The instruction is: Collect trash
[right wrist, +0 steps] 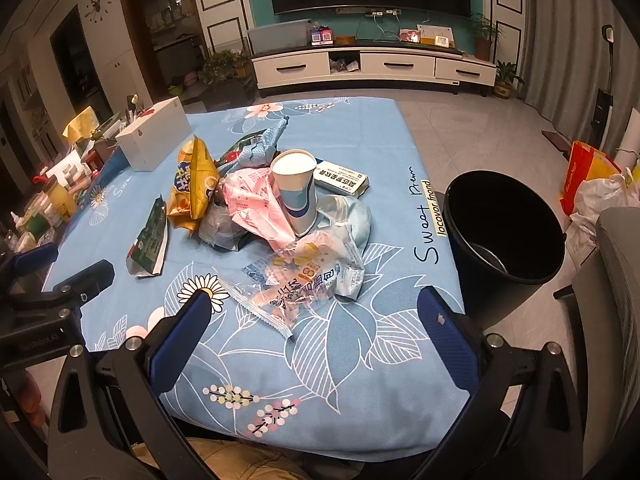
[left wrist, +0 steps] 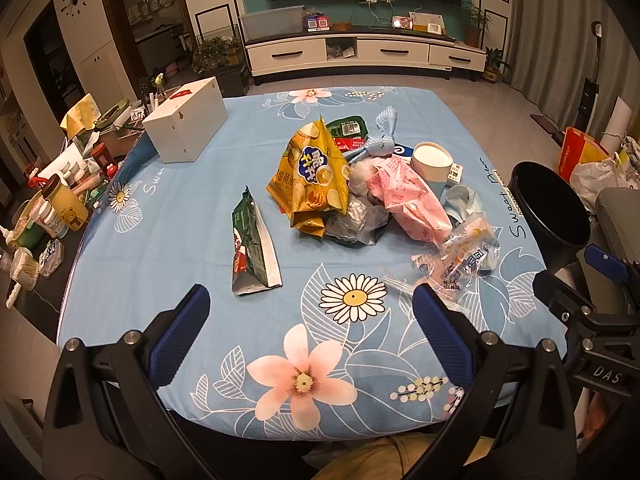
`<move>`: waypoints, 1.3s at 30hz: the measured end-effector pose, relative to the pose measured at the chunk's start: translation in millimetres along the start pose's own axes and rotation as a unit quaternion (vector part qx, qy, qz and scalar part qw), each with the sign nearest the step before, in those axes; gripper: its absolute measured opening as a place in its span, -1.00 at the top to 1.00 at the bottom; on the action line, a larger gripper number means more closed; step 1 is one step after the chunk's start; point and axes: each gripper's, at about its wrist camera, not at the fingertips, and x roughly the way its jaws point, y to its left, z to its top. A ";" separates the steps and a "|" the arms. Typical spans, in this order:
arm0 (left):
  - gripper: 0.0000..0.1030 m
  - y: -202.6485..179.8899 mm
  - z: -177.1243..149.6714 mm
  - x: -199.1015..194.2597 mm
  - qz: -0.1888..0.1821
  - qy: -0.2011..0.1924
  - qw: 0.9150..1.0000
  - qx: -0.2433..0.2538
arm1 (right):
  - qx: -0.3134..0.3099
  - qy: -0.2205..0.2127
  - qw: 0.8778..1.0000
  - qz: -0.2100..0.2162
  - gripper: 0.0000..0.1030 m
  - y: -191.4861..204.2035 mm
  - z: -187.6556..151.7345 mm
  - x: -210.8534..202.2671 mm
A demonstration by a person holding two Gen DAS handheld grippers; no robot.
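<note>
Blue-padded fingers (left wrist: 436,324) of the left gripper (left wrist: 308,304) stand wide apart over bare cloth, holding nothing; the right gripper (right wrist: 316,312) is likewise spread, just short of a clear crinkled wrapper (right wrist: 296,280). That film looks feather-light and slippery, so pinch a bunched fold, not a flat edge. Beyond it, mid-table, lie a pink wrapper (right wrist: 256,208), a paper cup (right wrist: 296,188) that is probably empty and easily crushed, and a gold chip bag (left wrist: 308,172). A black bin (right wrist: 504,232) waits beside the table, on the right.
</note>
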 end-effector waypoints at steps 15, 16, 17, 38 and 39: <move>-0.96 -6.8 0.6 0.5 -0.002 0.002 1.000 0.008 | 0.003 0.003 1.000 0.001 -0.95 -3.4 -0.3 0.6; -0.96 -6.6 0.2 0.7 -0.002 0.002 1.000 0.008 | 0.004 0.004 1.000 0.001 -0.95 -3.2 -0.2 0.5; -0.96 -6.9 0.1 0.9 -0.002 0.002 1.000 0.008 | 0.004 0.004 1.000 0.001 -0.95 -3.4 -0.2 0.5; -0.96 -11.4 1.5 11.3 -0.003 0.011 1.000 0.014 | 0.008 0.010 1.000 0.003 -0.95 -7.0 -0.6 8.5; -0.96 -11.6 1.5 12.4 -0.004 0.012 1.000 0.014 | 0.010 0.011 1.000 0.004 -0.95 -8.0 -1.0 9.9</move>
